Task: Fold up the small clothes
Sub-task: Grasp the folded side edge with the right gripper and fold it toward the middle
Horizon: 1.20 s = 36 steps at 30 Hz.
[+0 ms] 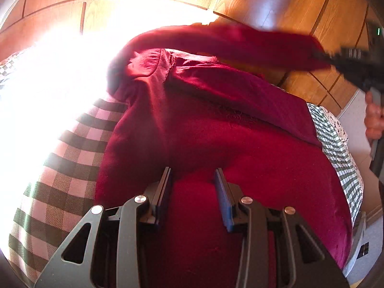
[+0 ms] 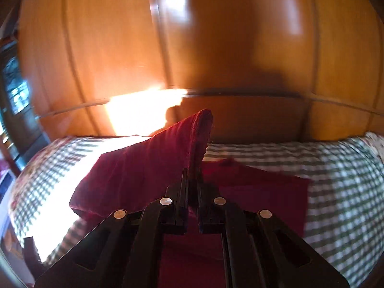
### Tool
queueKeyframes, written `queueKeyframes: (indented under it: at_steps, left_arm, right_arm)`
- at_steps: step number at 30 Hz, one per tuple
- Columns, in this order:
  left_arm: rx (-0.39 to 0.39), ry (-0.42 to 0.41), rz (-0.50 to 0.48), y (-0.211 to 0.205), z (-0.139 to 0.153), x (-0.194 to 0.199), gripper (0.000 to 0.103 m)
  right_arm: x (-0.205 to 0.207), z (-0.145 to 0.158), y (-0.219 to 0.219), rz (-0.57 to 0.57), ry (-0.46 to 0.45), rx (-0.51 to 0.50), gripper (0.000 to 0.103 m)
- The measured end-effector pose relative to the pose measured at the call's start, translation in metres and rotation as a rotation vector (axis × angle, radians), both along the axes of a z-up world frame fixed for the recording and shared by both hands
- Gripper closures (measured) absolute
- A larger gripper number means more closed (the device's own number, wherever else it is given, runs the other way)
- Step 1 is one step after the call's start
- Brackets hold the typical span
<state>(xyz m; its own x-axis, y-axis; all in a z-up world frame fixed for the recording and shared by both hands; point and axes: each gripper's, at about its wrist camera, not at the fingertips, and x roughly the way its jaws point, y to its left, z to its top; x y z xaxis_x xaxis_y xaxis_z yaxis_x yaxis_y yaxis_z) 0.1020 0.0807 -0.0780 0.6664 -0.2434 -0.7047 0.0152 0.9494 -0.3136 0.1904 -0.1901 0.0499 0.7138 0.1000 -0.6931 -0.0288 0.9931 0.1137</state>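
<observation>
A dark red garment point(image 1: 216, 132) lies spread on a checked cloth point(image 1: 72, 156). My left gripper point(image 1: 194, 176) rests low on its near part, with a thick ridge of the red cloth filling the gap between its blue pads. One long part of the garment point(image 1: 228, 40) is stretched up and to the right, blurred, to my right gripper point(image 1: 336, 60). In the right wrist view, the right gripper point(image 2: 193, 175) is shut on that red strip point(image 2: 199, 132), which stands up past the fingertips. The rest of the garment point(image 2: 134, 172) hangs down to the checked cloth point(image 2: 336, 180).
Wooden panels point(image 1: 288, 4) rise behind the bed, also in the right wrist view point(image 2: 216, 36). Strong sunlight point(image 1: 48, 84) washes out the left side. A person's hand point(image 1: 373, 120) holds the right gripper at the right edge. A window point(image 2: 16, 88) shows far left.
</observation>
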Motion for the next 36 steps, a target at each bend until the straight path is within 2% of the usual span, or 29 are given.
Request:
queueKeyframes:
  at_steps: [4, 6, 10, 15, 16, 17, 18, 20, 25, 28, 30, 31, 32, 33, 34, 36]
  left_arm:
    - [0.014, 0.008, -0.002, -0.006, 0.004, 0.002, 0.067]
    - [0.018, 0.020, -0.004, -0.005, 0.005, 0.003, 0.067]
    - [-0.038, 0.064, 0.011, 0.004, 0.014, 0.007, 0.067]
    - [-0.124, 0.040, 0.056, 0.026, 0.032, 0.025, 0.067]
    - [-0.150, 0.026, 0.070, 0.033, 0.038, 0.031, 0.063]
    - [-0.168, 0.015, 0.092, 0.042, 0.043, 0.037, 0.051]
    - [-0.177, 0.011, 0.123, 0.050, 0.046, 0.045, 0.045]
    - [-0.205, 0.014, 0.161, 0.065, 0.049, 0.061, 0.042]
    - [-0.345, 0.103, 0.188, 0.099, 0.035, 0.115, 0.040]
    - [-0.383, 0.147, 0.174, 0.099, 0.024, 0.142, 0.039]
    - [-0.378, 0.161, 0.183, 0.099, 0.018, 0.151, 0.041]
    - [-0.385, 0.161, 0.164, 0.093, 0.016, 0.158, 0.053]
    - [-0.381, 0.161, 0.148, 0.091, 0.016, 0.163, 0.078]
    - [-0.353, 0.157, 0.132, 0.085, 0.019, 0.168, 0.086]
    - [-0.303, 0.134, 0.115, 0.076, 0.025, 0.171, 0.092]
    - [-0.198, 0.055, 0.088, 0.062, 0.044, 0.165, 0.094]
  right_arm:
    - [-0.002, -0.047, -0.045, -0.134, 0.103, -0.013, 0.098]
    - [-0.006, -0.074, -0.068, -0.191, 0.164, 0.012, 0.098]
    - [-0.013, -0.116, -0.085, -0.250, 0.240, 0.063, 0.098]
    - [-0.015, -0.121, -0.091, -0.250, 0.219, 0.097, 0.098]
    - [-0.016, -0.121, -0.092, -0.247, 0.217, 0.101, 0.098]
    - [-0.017, -0.120, -0.092, -0.241, 0.216, 0.104, 0.098]
    - [-0.016, -0.117, -0.096, -0.237, 0.215, 0.106, 0.098]
    - [-0.018, -0.113, -0.098, -0.228, 0.206, 0.107, 0.098]
    - [-0.017, -0.105, -0.096, -0.204, 0.187, 0.090, 0.098]
    - [-0.016, -0.105, -0.095, -0.194, 0.189, 0.076, 0.098]
    - [-0.016, -0.107, -0.095, -0.188, 0.195, 0.067, 0.098]
    - [-0.015, -0.108, -0.095, -0.184, 0.199, 0.063, 0.098]
    - [-0.015, -0.109, -0.095, -0.181, 0.201, 0.060, 0.098]
    - [-0.015, -0.109, -0.095, -0.179, 0.201, 0.058, 0.098]
    - [-0.015, -0.108, -0.095, -0.177, 0.200, 0.055, 0.098]
    - [-0.017, -0.101, -0.095, -0.178, 0.178, 0.051, 0.098]
